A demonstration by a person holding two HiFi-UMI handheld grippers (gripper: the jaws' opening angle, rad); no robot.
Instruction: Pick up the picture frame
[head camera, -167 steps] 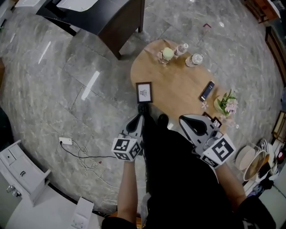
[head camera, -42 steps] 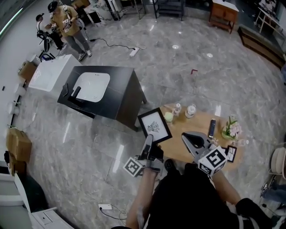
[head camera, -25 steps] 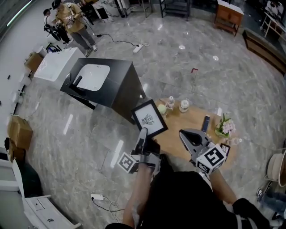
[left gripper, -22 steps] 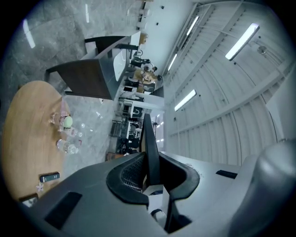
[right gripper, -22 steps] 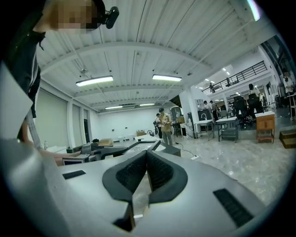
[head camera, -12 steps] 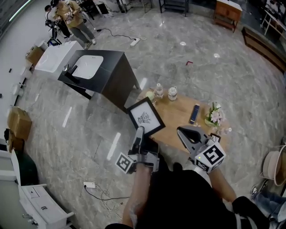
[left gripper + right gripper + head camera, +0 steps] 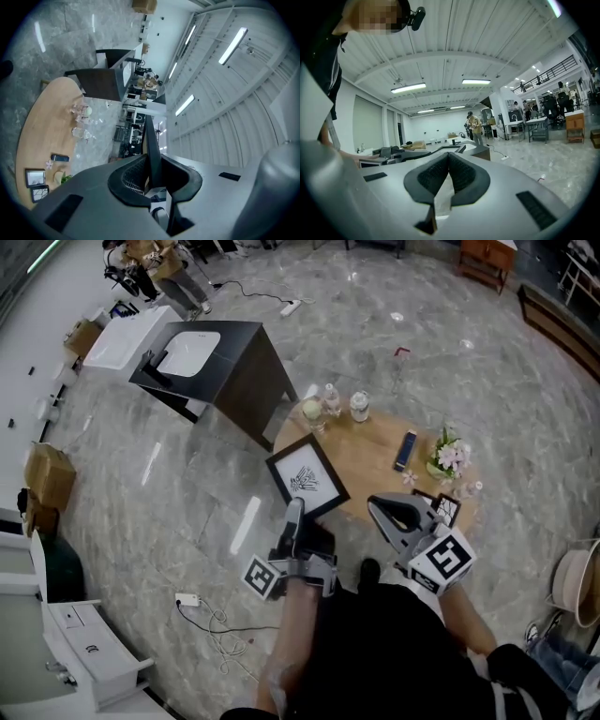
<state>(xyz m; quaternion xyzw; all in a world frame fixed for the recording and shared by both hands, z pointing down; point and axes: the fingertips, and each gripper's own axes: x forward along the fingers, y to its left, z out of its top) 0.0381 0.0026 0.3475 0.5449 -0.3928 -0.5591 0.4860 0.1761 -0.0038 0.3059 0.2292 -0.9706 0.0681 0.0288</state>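
The picture frame (image 7: 307, 477), black with a white mat and a dark drawing, is held up off the table and tilted. My left gripper (image 7: 294, 514) is shut on its lower edge. In the left gripper view the frame (image 7: 151, 140) shows edge-on as a thin dark panel clamped between the pads, at my left gripper (image 7: 151, 161). My right gripper (image 7: 378, 507) hovers over the near edge of the wooden table (image 7: 370, 451). Its jaws meet at the tips with nothing between them, as seen at my right gripper (image 7: 448, 157).
The table carries two bottles (image 7: 344, 402), a pale round candle (image 7: 311, 410), a phone (image 7: 405, 449), a flower pot (image 7: 447, 456) and small frames (image 7: 441, 508). A black sink cabinet (image 7: 217, 362) stands beyond it. A power strip with cable (image 7: 187, 600) lies on the floor, and people (image 7: 155, 259) are far off.
At first the frame stood on the table's near edge; now it hangs in my left gripper. Over the last second both grippers and the frame drew back from the table.
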